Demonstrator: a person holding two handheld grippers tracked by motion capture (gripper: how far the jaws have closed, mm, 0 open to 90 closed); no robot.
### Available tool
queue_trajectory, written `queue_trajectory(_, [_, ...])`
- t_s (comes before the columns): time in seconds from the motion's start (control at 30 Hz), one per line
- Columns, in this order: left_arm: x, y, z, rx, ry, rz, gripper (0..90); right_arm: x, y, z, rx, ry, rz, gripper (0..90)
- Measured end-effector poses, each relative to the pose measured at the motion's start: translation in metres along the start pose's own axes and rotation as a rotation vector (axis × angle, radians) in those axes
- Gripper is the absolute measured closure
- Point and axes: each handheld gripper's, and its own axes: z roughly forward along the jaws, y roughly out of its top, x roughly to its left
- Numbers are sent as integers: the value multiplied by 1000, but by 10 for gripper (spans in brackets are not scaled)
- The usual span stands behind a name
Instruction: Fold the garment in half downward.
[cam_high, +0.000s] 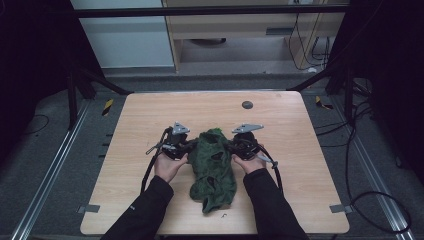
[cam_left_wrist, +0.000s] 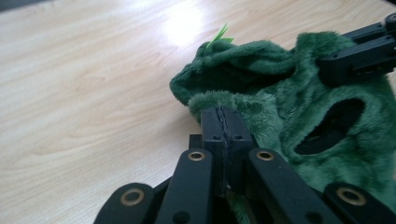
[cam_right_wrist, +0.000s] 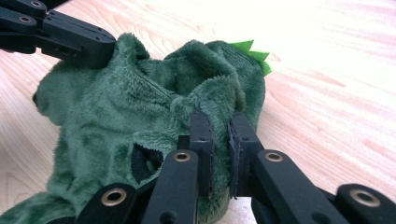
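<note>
A: Entry. What is on the light wooden table (cam_high: 150, 120)?

B: One dark green plush fleece garment (cam_high: 214, 170), crumpled, lying near the middle of the table and running toward the near edge. Pile is short and fuzzy. It has dark oval openings (cam_left_wrist: 330, 127) cut through the fabric, and a row of bright green felt spikes (cam_right_wrist: 254, 52) at its far end.

A: Left gripper (cam_left_wrist: 223, 122)?

B: Clenched on a fold of the garment's left upper edge; the black jaws meet with fleece pinched at their tips.

A: Right gripper (cam_right_wrist: 218, 127)?

B: Grasping the right upper edge; a thick fold of fleece sits between the pads, so the jaws stand slightly apart.

A: Shape of the cloth between them?

B: Bunched into a raised hump at the far end; the near end lies slack on the table.
</note>
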Motion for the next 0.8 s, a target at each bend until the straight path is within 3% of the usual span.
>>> queue_trajectory(0.27, [-7,10,-19,-42,-5,30,899,4,7,-14,-54,8,-33,828])
queue_trajectory(0.8, [-22,1,-50,-76,-37,63,899,16,2,-37,-94,47,-95,827])
